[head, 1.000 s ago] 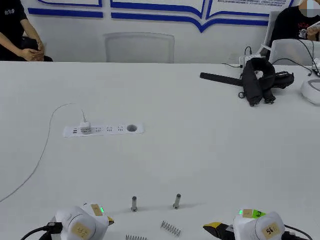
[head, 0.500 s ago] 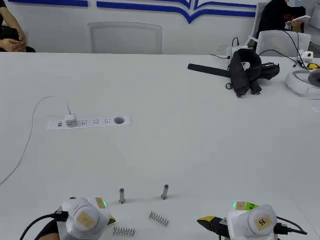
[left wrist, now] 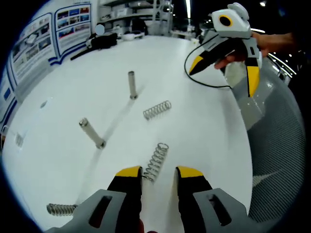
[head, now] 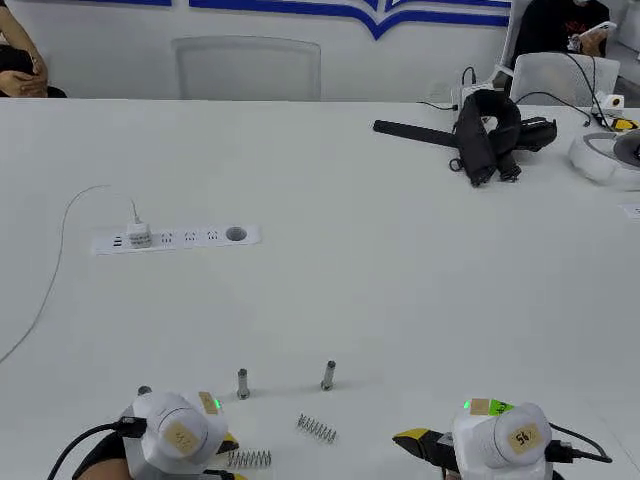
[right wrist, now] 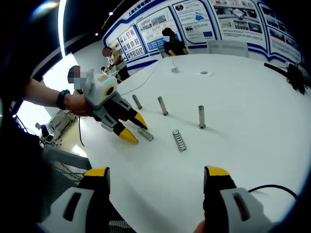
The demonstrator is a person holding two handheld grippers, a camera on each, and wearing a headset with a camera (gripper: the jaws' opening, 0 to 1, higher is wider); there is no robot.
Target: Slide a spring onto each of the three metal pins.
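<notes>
We're looking at what seems an office or lab meeting room: long white table (head: 400, 280) with a power strip (head: 175, 238), grey chairs (head: 247, 68) along it, poster boards (right wrist: 228, 17) lining the wall, people (right wrist: 175, 47) sitting around.

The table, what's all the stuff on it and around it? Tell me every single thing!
table: one, white, under everything
metal pins: two, silver, standing near the front
springs: three, silver, lying flat by the pins
power strip: one, white, middle left
charger: one, white, plugged into the strip, with a cable
strap gear: one bundle, black, far right
round device: one, white, right edge
chairs: two, pale, behind the table
people: two, dark tops, far corners
left hand-held gripper: one, white with yellow-black jaws, open, a spring's end between its tips
right hand-held gripper: one, same colours, open wide, holding nothing
</notes>
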